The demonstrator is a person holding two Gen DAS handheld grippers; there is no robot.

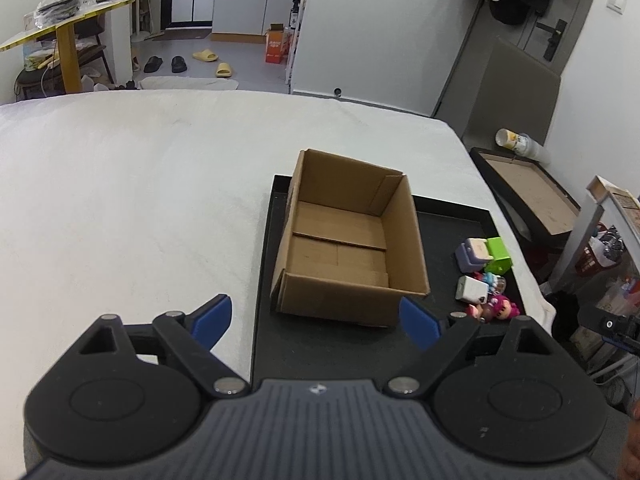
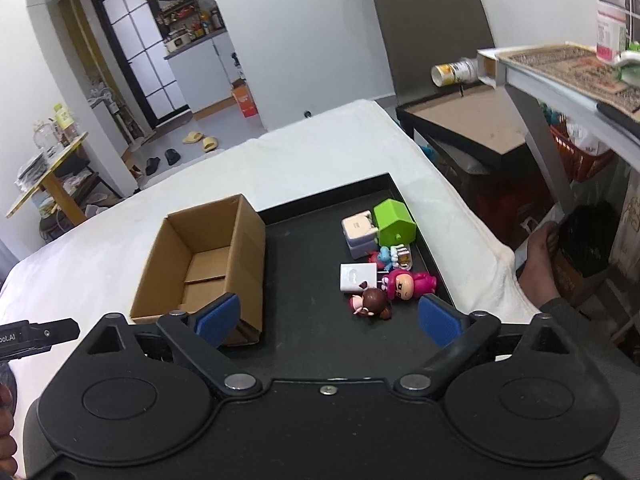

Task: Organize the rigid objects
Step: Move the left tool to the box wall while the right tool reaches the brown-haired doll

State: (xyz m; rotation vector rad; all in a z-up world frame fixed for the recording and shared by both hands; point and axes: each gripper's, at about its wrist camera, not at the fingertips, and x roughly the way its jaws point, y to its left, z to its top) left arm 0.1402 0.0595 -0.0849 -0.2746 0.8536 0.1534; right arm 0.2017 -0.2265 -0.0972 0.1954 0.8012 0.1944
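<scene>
An empty cardboard box (image 1: pixel 344 240) (image 2: pixel 204 264) stands on the left part of a black tray (image 1: pixel 328 352) (image 2: pixel 312 232). On the tray's right lie small toys: a green block (image 1: pixel 499 254) (image 2: pixel 394 220), a lilac and cream box (image 1: pixel 474 256) (image 2: pixel 360 234), a white cube (image 1: pixel 472 290) (image 2: pixel 358 276), a pink figure (image 1: pixel 502 306) (image 2: pixel 408 284) and a brown-haired figure (image 2: pixel 372 302). My left gripper (image 1: pixel 316 320) is open above the box's near wall, holding nothing. My right gripper (image 2: pixel 330 320) is open just short of the figures, with nothing between its blue pads.
The tray rests on a white cloth-covered surface (image 1: pixel 140 184) near its right edge. To the right are a low dark table (image 2: pixel 480 128) and a shelf (image 2: pixel 568 76). A person's foot (image 2: pixel 540 264) shows beside the surface. The left gripper's tip (image 2: pixel 40 334) juts in at the right wrist view's left edge.
</scene>
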